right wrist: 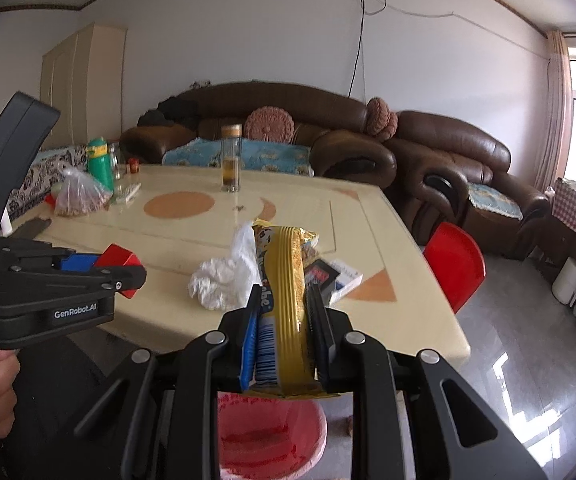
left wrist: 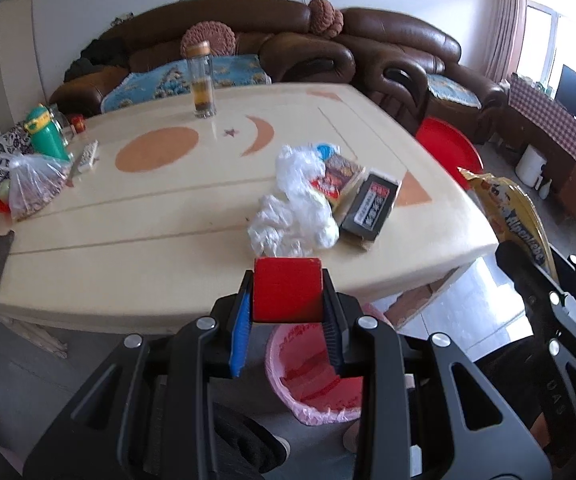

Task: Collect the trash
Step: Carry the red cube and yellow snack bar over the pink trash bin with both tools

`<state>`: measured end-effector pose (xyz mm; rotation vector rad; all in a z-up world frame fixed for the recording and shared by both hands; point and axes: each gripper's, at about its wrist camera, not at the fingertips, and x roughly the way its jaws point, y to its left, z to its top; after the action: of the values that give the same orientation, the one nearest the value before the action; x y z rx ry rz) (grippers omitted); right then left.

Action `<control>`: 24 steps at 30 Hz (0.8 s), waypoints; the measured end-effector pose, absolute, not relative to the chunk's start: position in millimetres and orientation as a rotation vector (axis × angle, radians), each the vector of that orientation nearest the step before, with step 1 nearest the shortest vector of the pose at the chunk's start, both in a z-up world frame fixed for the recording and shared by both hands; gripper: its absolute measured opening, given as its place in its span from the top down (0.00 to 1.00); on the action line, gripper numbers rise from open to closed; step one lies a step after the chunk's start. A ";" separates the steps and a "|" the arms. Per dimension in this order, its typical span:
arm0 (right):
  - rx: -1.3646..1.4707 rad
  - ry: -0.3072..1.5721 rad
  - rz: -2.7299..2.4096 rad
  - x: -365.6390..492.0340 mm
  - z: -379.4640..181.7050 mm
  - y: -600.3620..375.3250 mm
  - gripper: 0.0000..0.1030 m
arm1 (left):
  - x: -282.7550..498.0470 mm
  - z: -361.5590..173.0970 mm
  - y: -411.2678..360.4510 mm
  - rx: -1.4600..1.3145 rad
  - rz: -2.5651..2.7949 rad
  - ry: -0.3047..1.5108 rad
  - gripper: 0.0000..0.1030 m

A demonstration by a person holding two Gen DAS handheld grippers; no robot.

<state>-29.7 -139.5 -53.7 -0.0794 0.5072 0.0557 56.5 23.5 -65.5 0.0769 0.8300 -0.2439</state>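
Note:
My left gripper is shut on a red box, held off the table's near edge above a pink-lined trash bin. The left gripper also shows in the right wrist view. My right gripper is shut on a yellow snack bag, held above the same bin. The bag also shows at the right of the left wrist view. On the cream table lie a crumpled white plastic bag, a black packet and a red snack wrapper.
A glass bottle, a green flask, a bag of nuts and a remote stand on the far and left parts of the table. A red chair is at the right. Brown sofas line the wall.

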 end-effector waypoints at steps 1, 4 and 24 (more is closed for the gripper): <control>-0.078 0.517 0.058 -29.1 -57.3 -140.1 0.78 | 57.9 -70.3 21.9 0.080 -0.247 0.839 0.70; -0.070 0.553 0.061 -23.9 -70.3 -141.4 0.78 | 60.4 -84.8 18.1 0.084 -0.253 0.871 0.70; -0.036 0.824 0.104 4.2 -167.9 -138.6 0.78 | 81.5 -179.5 -1.1 0.085 -0.311 1.073 0.70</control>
<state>4.2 -138.6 -167.9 -0.0357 0.8243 0.1037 81.5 -1.1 -179.5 0.0851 1.0733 -0.3110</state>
